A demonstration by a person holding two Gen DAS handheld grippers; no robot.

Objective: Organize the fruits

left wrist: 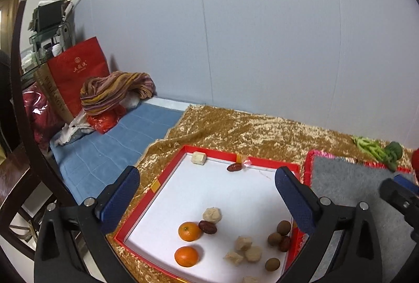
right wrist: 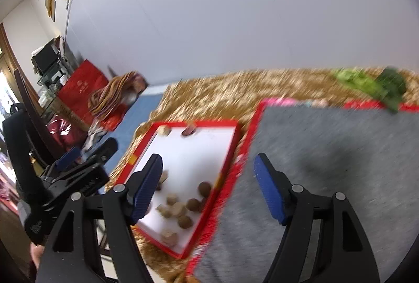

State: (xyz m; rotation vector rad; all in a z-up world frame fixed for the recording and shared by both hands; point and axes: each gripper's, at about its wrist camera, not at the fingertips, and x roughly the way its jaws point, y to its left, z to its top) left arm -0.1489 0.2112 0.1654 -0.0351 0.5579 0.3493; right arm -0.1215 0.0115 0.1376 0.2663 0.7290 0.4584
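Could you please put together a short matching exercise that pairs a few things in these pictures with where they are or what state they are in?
Things:
1. two oranges
2. lone red date
3. green vegetable
4. left gripper

Places or states:
A. on the gold cloth, beyond the grey mat
B. open, nothing between the pads
C. by the far wall of the red-rimmed tray
D. side by side in the tray's near left part

Pairs: 1-D, 2-C, 3-A, 4-B
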